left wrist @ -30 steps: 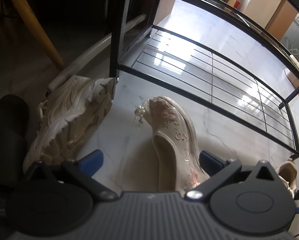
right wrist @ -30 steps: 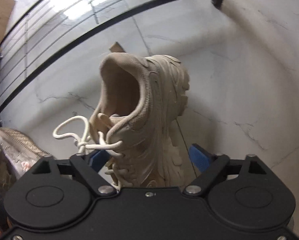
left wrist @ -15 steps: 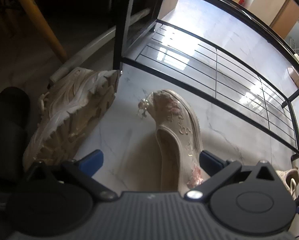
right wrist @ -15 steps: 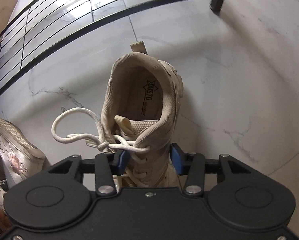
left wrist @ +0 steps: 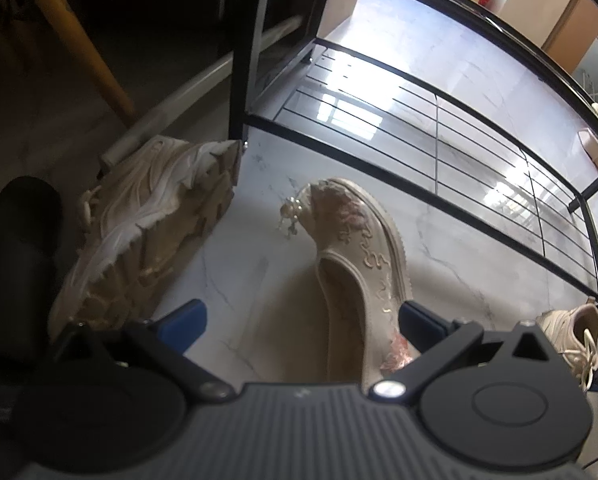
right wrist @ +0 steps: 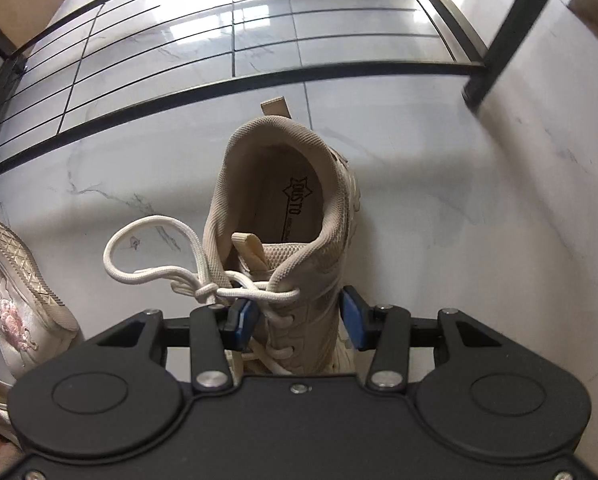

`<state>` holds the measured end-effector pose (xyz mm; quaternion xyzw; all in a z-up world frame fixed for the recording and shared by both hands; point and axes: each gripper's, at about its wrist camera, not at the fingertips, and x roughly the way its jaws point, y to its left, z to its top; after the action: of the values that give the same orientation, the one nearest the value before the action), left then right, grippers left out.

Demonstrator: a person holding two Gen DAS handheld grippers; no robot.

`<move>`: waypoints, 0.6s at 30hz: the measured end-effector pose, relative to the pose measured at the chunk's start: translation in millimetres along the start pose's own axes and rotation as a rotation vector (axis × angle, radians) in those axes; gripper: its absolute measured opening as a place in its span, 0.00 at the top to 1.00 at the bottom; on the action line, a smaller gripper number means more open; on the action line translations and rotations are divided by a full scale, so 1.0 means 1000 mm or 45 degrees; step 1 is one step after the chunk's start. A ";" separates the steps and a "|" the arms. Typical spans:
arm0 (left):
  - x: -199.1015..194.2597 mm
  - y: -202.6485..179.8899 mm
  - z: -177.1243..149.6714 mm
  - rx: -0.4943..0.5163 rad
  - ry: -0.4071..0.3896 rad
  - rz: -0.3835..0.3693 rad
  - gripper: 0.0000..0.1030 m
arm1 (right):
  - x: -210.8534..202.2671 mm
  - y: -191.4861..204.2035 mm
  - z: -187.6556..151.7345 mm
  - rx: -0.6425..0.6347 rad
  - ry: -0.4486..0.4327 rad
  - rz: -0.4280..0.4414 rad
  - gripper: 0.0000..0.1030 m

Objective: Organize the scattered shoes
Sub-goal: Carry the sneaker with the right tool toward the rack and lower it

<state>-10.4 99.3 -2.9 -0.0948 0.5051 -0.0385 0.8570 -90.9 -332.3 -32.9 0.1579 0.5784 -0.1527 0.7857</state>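
**Right tongs clamp a beige sneaker; left tongs spread wide around an embroidered slip-on**

In the right wrist view the right tongs point(right wrist: 295, 320) are clenched on a beige mesh sneaker point(right wrist: 295, 240). Their blue pads point(right wrist: 241, 319) press against both sides of the shoe at its laced forepart, one pad on each flank. The sneaker's toe points back toward the camera body and its heel, with a pull tab, points away toward the black metal shoe rack point(right wrist: 235, 76). The shoe's opening faces up, showing a printed insole. A loop of white lace point(right wrist: 151, 248) hangs off to the left of the shoe over the pale marble floor point(right wrist: 479, 200).

In the left wrist view the left tongs point(left wrist: 299, 320) are released, the two blue pads well apart. An embroidered slip-on shoe point(left wrist: 359, 248) with pink flowers and a beaded toe ornament lies on the floor between them, close to the right-hand pad, its toe pointing away toward the rack. Whether that pad touches the shoe cannot be told. The left-hand pad is clear of it.

A chunky cream sneaker point(left wrist: 147, 232) lies tipped on its side, sole showing, left of the left tongs and beside the rack's upright post. A wooden chair leg point(left wrist: 79, 40) slants behind it. The beige mesh sneaker also appears at the far right edge of the left wrist view.
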 end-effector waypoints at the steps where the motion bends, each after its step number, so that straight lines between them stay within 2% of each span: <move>1: 0.000 0.000 0.000 -0.001 0.002 0.001 0.01 | 0.000 -0.002 0.001 0.003 0.004 0.009 0.56; 5: 0.001 0.000 0.001 -0.009 0.008 -0.010 0.01 | 0.001 -0.018 0.003 0.096 0.054 0.040 0.55; 7: 0.002 -0.001 0.000 -0.003 0.012 -0.010 0.01 | 0.002 -0.028 0.004 0.163 0.095 0.038 0.51; 9: 0.002 -0.002 0.000 0.001 0.018 -0.009 0.01 | -0.001 -0.032 0.003 0.154 0.095 0.020 0.45; 10: 0.003 -0.001 0.000 -0.004 0.022 -0.012 0.01 | -0.003 -0.034 0.002 0.150 0.090 0.017 0.42; 15: 0.003 0.000 0.000 -0.020 0.031 -0.016 0.01 | -0.018 -0.038 -0.007 0.154 0.022 0.054 0.41; 16: 0.003 0.000 0.000 -0.019 0.032 -0.015 0.01 | -0.023 -0.038 -0.009 0.148 -0.010 0.073 0.33; 18: 0.004 0.000 -0.001 -0.019 0.033 -0.011 0.01 | -0.028 -0.037 -0.011 0.142 -0.055 0.093 0.29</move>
<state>-9.5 98.6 -6.6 -0.1027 0.5160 -0.0396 0.8495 -124.5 -359.3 -11.6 0.2191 0.5456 -0.1593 0.7931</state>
